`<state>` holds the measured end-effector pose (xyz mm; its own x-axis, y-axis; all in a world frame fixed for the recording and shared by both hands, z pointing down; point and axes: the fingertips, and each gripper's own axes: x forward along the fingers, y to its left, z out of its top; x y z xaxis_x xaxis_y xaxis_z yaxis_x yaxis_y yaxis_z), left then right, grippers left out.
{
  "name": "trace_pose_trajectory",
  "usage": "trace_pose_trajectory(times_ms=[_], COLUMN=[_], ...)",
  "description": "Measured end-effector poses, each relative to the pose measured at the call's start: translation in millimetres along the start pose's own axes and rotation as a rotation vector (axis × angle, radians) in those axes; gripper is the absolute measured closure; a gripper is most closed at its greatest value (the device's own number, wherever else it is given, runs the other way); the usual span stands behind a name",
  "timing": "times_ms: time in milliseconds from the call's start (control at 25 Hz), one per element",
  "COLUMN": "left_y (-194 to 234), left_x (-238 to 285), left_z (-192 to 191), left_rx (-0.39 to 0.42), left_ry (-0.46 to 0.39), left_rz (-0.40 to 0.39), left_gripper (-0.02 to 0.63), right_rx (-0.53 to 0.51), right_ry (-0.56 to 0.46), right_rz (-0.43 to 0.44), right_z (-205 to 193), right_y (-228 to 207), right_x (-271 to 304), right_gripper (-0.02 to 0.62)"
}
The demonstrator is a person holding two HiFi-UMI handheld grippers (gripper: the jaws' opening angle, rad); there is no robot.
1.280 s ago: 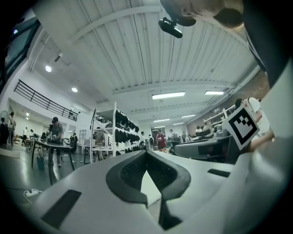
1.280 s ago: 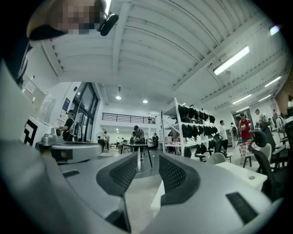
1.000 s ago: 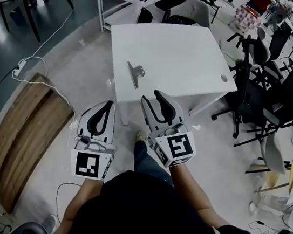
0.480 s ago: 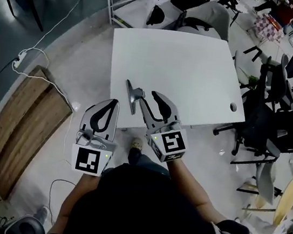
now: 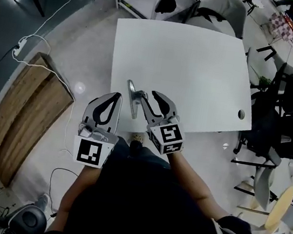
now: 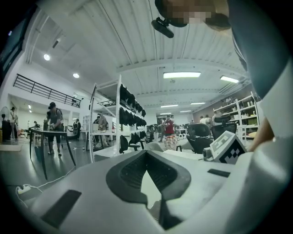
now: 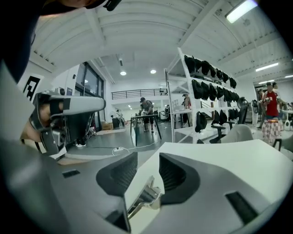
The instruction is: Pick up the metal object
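Note:
The metal object [image 5: 132, 97], a shiny clip-like piece, lies near the front left edge of the white table [image 5: 198, 61]. My right gripper [image 5: 151, 95] is open and hovers over that edge, its left finger close beside the object. In the right gripper view the metal object [image 7: 145, 197] shows low down in the gap between the spread jaws of the right gripper [image 7: 148, 167], with nothing held. My left gripper [image 5: 116, 96] is shut and empty, off the table's left front corner. The left gripper [image 6: 145, 153] looks out over the room.
A wooden board [image 5: 21, 117] lies on the floor at the left, with a cable and power strip [image 5: 19, 46] beyond it. Office chairs [image 5: 279, 106] crowd the right side and more chairs [image 5: 217, 10] stand behind the table. A shelving rack [image 7: 201, 105] stands beyond.
Both grippers have come forward to the table. The right gripper now reaches over the front edge beside the metal object; the left has followed and stays off the corner.

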<state>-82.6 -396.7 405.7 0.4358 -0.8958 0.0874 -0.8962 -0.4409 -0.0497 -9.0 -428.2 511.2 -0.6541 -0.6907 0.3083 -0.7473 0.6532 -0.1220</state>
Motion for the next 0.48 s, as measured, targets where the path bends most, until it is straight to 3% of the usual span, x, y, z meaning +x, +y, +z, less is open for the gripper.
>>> trace_pose_trajectory(times_ms=[280,480], left_y=[12,15], left_x=[15,26], left_z=[-16,-48], left_rx=[-0.017,-0.04], left_ry=[0.072,0.184], left_rz=[-0.062,-0.104], left_gripper=[0.583,0.583], right_rx=[0.079,0.128], right_ry=[0.142,0.231], right_rz=[-0.016,-0.038], right_z=[-46,-77], right_y=[-8,-19], right_x=[21,34], right_gripper=[0.442,0.442])
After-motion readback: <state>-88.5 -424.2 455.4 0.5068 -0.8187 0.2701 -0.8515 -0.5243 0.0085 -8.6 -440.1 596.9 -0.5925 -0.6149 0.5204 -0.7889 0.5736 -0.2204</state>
